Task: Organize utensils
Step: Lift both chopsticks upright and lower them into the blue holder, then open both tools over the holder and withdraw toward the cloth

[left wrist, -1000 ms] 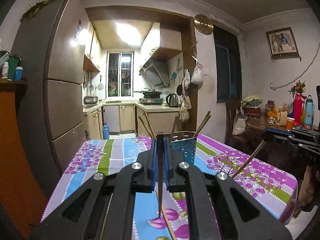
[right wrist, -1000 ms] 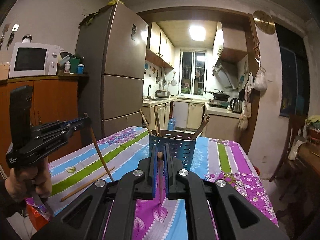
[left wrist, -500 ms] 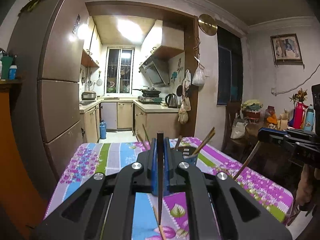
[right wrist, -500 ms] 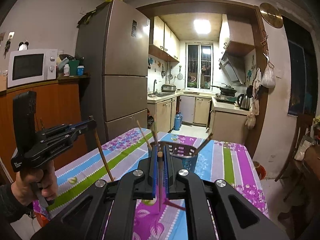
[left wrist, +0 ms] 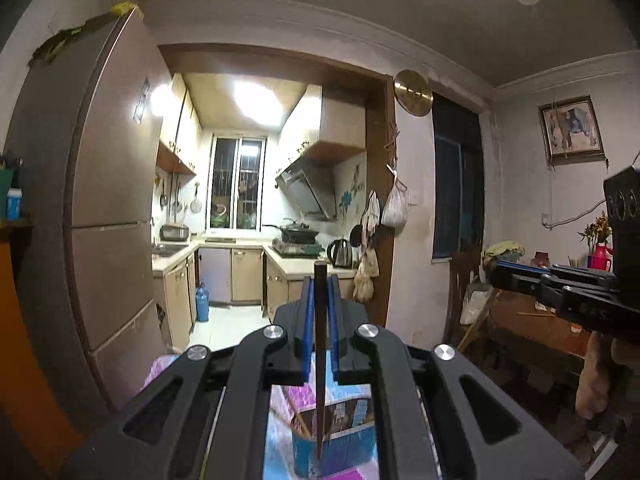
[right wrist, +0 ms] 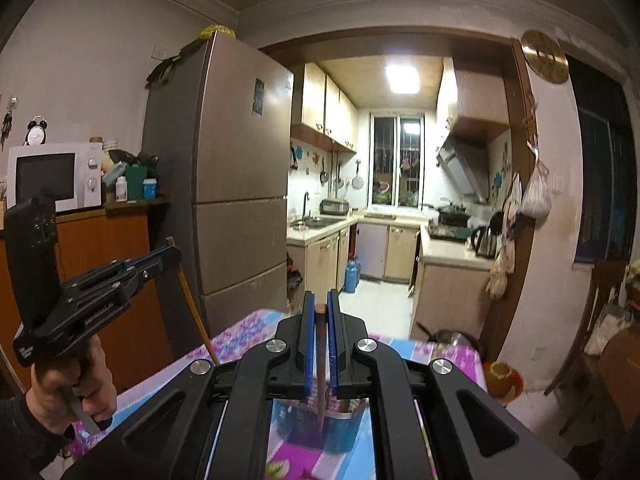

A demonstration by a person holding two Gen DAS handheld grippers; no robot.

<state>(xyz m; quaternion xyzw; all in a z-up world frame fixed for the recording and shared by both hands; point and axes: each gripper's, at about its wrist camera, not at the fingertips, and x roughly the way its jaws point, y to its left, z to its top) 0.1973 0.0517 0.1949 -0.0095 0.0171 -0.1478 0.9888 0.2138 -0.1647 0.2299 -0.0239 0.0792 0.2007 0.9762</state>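
Note:
My left gripper (left wrist: 319, 280) is shut on a dark wooden chopstick (left wrist: 319, 360) that hangs down, its tip over the blue perforated utensil holder (left wrist: 336, 444). My right gripper (right wrist: 319, 308) is shut on a brown chopstick (right wrist: 320, 368) whose tip points down into the same holder (right wrist: 320, 428). The holder stands on the flowered tablecloth (right wrist: 248, 328) and has other chopsticks in it. Each gripper shows in the other's view: the right one at the right (left wrist: 496, 274), the left one at the left (right wrist: 172, 252) with its chopstick (right wrist: 196, 316) slanting down.
A tall fridge (right wrist: 236, 200) stands beyond the table's left end. An orange cabinet with a microwave (right wrist: 52, 178) is at the left. A cluttered side table (left wrist: 536, 320) and a chair (right wrist: 592, 320) are on the right. The kitchen opens behind.
Both grippers have risen and moved forward over the holder. The holder has dropped from mid-frame to the bottom of both views, under the chopstick tips.

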